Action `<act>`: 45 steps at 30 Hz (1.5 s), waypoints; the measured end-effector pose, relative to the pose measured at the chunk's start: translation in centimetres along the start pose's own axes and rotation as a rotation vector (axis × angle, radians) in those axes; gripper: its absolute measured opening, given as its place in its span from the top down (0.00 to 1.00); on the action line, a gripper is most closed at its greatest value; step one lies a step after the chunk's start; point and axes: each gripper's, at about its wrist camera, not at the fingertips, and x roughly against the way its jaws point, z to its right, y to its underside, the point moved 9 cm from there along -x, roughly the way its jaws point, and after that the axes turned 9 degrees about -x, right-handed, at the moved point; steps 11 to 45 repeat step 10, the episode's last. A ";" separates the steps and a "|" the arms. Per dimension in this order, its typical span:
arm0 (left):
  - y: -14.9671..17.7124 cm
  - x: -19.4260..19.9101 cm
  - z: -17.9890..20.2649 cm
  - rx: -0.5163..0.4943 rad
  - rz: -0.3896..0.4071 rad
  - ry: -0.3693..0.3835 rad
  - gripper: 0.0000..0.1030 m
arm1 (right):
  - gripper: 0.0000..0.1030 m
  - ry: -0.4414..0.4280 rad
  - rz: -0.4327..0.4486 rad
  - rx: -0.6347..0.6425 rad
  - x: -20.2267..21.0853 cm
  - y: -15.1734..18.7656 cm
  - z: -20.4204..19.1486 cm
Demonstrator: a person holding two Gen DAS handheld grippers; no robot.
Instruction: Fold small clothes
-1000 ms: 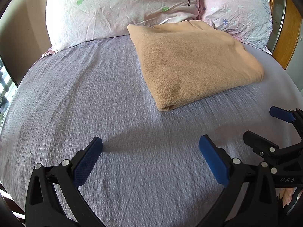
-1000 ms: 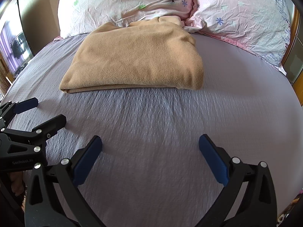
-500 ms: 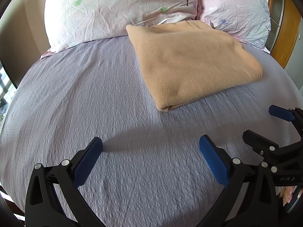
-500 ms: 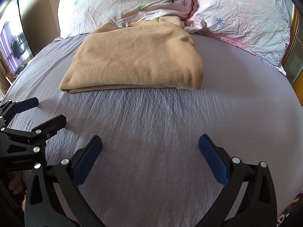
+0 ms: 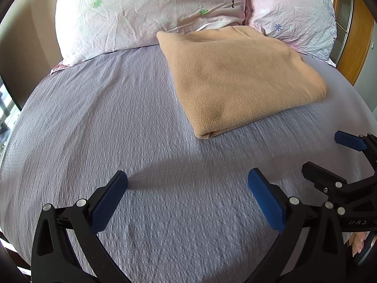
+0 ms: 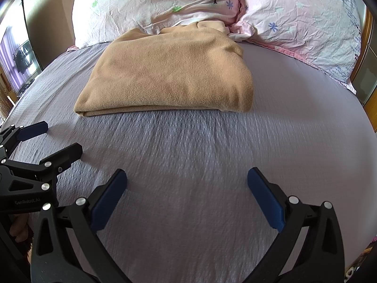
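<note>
A tan fleece garment [image 5: 240, 80] lies folded into a thick rectangle on the bed, its far end against the pillows; it also shows in the right wrist view [image 6: 169, 70]. My left gripper [image 5: 187, 189] is open and empty, hovering over bare sheet in front of the garment's near left corner. My right gripper [image 6: 187, 189] is open and empty over the sheet in front of the garment. Each gripper shows at the edge of the other's view: the right one [image 5: 329, 158], the left one [image 6: 54, 139].
The bed has a textured lilac-grey sheet [image 5: 94, 129]. Two floral pillows [image 6: 150, 7] [image 6: 304, 21] lie at its head. A wooden frame [image 5: 353, 47] stands at the right. A beige wall [image 6: 47, 18] is at the left.
Both views have shifted very slightly; the garment sits marginally lower in the left wrist view. Both grippers stay open and empty.
</note>
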 end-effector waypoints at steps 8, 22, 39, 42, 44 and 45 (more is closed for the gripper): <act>0.0 0.1 0.1 -0.001 0.006 0.000 0.01 | 0.02 0.000 0.000 0.000 0.0 0.0 0.0; 0.0 0.2 0.2 0.000 0.007 -0.002 0.01 | 0.02 0.000 0.000 0.000 0.0 0.0 0.0; 0.0 0.2 0.2 0.000 0.007 -0.002 0.01 | 0.02 0.000 0.000 0.000 0.0 0.0 0.0; 0.0 0.2 0.2 0.000 0.007 -0.002 0.01 | 0.02 0.000 0.000 0.000 0.0 0.0 0.0; 0.0 0.2 0.2 0.000 0.007 -0.002 0.01 | 0.02 0.000 0.000 0.000 0.0 0.0 0.0; 0.0 0.2 0.2 0.000 0.007 -0.002 0.01 | 0.02 0.000 0.000 0.000 0.0 0.0 0.0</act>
